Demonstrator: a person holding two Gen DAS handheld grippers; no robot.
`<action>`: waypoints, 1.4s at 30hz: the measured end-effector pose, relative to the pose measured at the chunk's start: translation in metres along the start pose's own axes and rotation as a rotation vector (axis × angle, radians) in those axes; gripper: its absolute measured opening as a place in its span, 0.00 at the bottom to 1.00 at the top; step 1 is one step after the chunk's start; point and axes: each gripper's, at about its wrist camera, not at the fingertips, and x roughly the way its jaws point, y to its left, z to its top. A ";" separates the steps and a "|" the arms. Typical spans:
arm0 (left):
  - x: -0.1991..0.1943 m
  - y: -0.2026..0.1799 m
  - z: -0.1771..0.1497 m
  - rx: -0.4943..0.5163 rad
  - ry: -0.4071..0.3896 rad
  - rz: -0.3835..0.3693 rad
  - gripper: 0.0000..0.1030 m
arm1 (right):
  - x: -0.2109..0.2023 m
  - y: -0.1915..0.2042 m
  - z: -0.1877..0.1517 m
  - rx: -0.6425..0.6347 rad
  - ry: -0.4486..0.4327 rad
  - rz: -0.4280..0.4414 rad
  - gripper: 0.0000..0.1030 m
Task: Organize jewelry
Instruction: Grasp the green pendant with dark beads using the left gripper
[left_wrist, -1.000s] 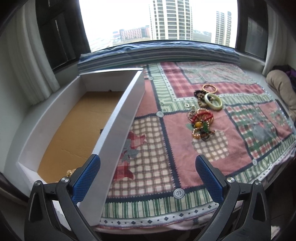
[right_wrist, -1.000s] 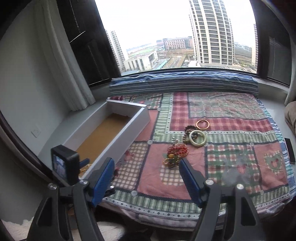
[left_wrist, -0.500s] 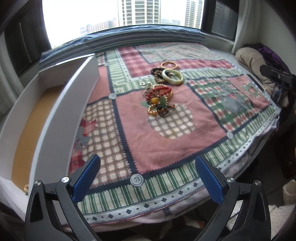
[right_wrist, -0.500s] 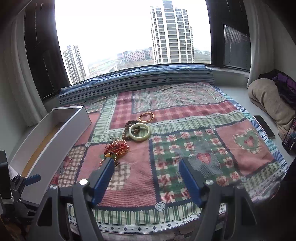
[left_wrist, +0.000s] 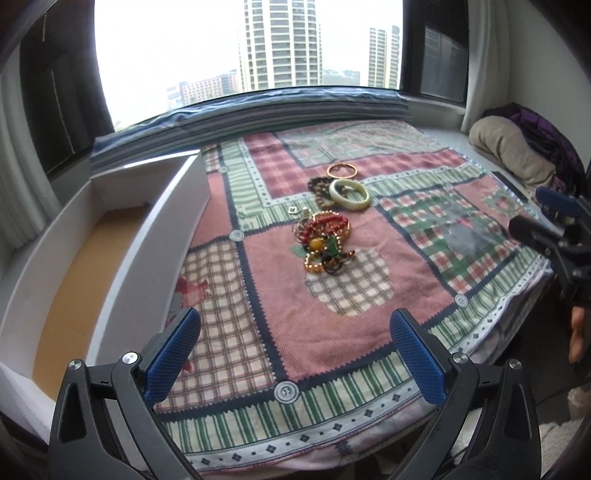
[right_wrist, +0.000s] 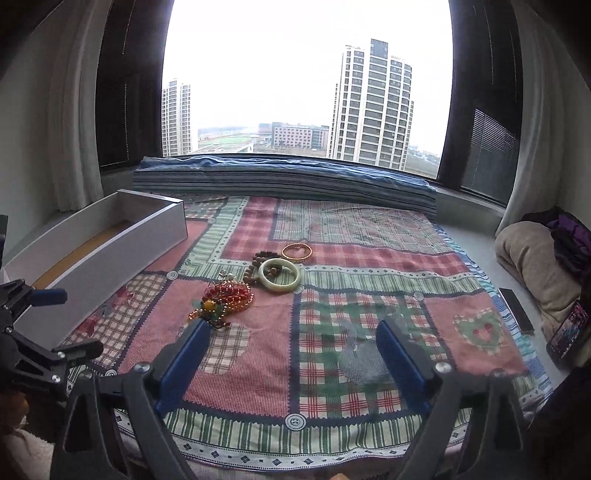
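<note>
Both views have swung since a second ago: the white box (left_wrist: 122, 236) now sits farther left, and the jewelry pile (left_wrist: 325, 240) sits closer to the middle of the left view. In the right view more of the quilt's right side shows than it did then.

The right gripper (right_wrist: 291, 354) has its jaws opening, spread wide, with nothing between them but the quilt (right_wrist: 369, 332) below. The left gripper (left_wrist: 295, 350) has its jaws wide too, holding nothing.

All the jewelry lies on the patchwork quilt, in the middle, a little to the left, well ahead of both grippers. Nearest is a tangle of red bead strings (right_wrist: 231, 291) with a yellow ball, a green bit and gold beads. Just past it lies a pale green bangle (right_wrist: 279, 275), smooth and thick. It rests against a brown wooden bead bracelet (right_wrist: 258, 260). Farther off lies a thin orange-gold bangle (right_wrist: 296, 252). A small silver piece (left_wrist: 293, 210) lies left of the pile.

The white box, long and open with a brown floor, lies along the quilt's left edge.

No writing can be read.
</note>
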 end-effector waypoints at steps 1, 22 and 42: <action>-0.001 0.002 0.000 -0.012 -0.007 0.001 0.99 | 0.002 0.003 -0.004 -0.014 0.010 0.000 1.00; 0.065 -0.004 0.010 -0.008 0.060 -0.113 0.99 | 0.025 -0.005 -0.045 0.015 0.158 -0.020 1.00; 0.159 -0.031 0.025 0.070 0.091 -0.166 0.16 | 0.021 -0.004 -0.062 0.077 0.174 0.047 1.00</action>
